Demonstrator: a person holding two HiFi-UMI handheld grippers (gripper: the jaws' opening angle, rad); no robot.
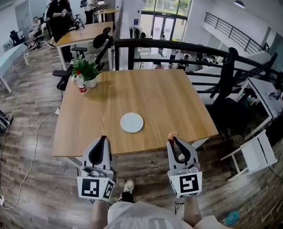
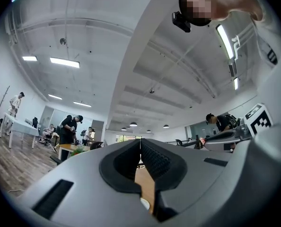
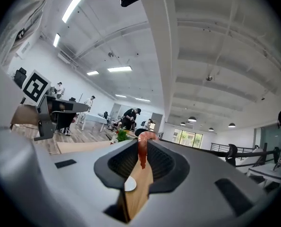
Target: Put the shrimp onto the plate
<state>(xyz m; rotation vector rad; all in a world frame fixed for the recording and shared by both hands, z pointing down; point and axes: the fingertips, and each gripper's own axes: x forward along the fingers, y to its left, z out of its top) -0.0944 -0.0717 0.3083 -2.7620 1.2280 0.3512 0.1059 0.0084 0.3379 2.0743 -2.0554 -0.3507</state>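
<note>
Right gripper: jaws pinched the shrimp at their tips, over the desk's near edge.
Left gripper: jaws pressed together, held beside the right.
Plate: mid-desk, apart from the shrimp.

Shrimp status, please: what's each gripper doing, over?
Left gripper shut, empty. Right gripper shut on orange-red shrimp. Round white plate bare, nothing in the way.

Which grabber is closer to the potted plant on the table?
Left. The left gripper is on the potted plant's side of the table; the right gripper, holding the shrimp, is farther over.
</note>
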